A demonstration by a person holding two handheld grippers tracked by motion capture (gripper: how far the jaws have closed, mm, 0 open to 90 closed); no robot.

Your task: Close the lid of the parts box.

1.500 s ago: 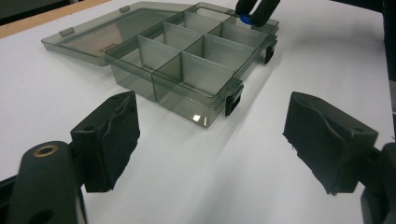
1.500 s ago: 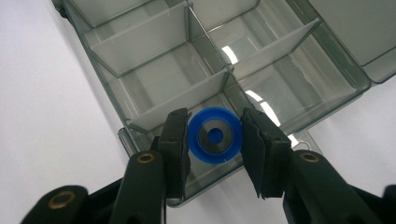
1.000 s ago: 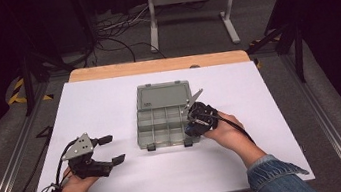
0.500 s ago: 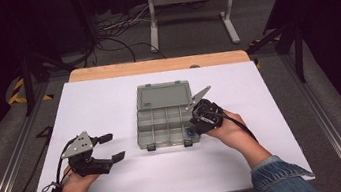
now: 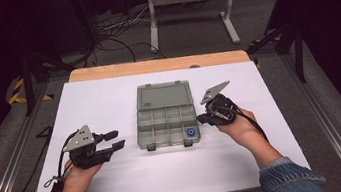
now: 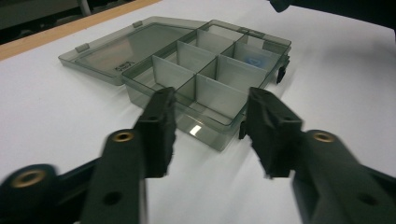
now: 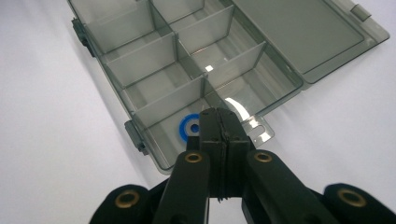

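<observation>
A smoky clear organiser box (image 5: 166, 119) lies open mid-table, its lid flat on the far side and its dividers forming several compartments. A blue ring (image 5: 191, 132) lies in the near right compartment, also seen as the blue ring (image 7: 187, 127). My left gripper (image 5: 114, 139) rests on the table left of the box, pointing at it. Its jaws have just been closing, still stand apart, and hold nothing. In the left gripper view the left gripper (image 6: 210, 93) faces the box (image 6: 205, 60). My right gripper (image 5: 204, 118) hovers at the box's right side, shut and empty, above the box (image 7: 154, 60).
White sheet (image 5: 120, 184) covers the table, with a wooden edge (image 5: 154, 66) at the far side. A metal stand (image 5: 190, 2) and cables (image 5: 114, 33) lie on the floor beyond. Rails (image 5: 11, 164) run along both sides.
The right gripper has lifted a little and drifted right from the box's near right corner, and its jaws have come together. The left gripper's jaws have narrowed; that hand stayed in place.
</observation>
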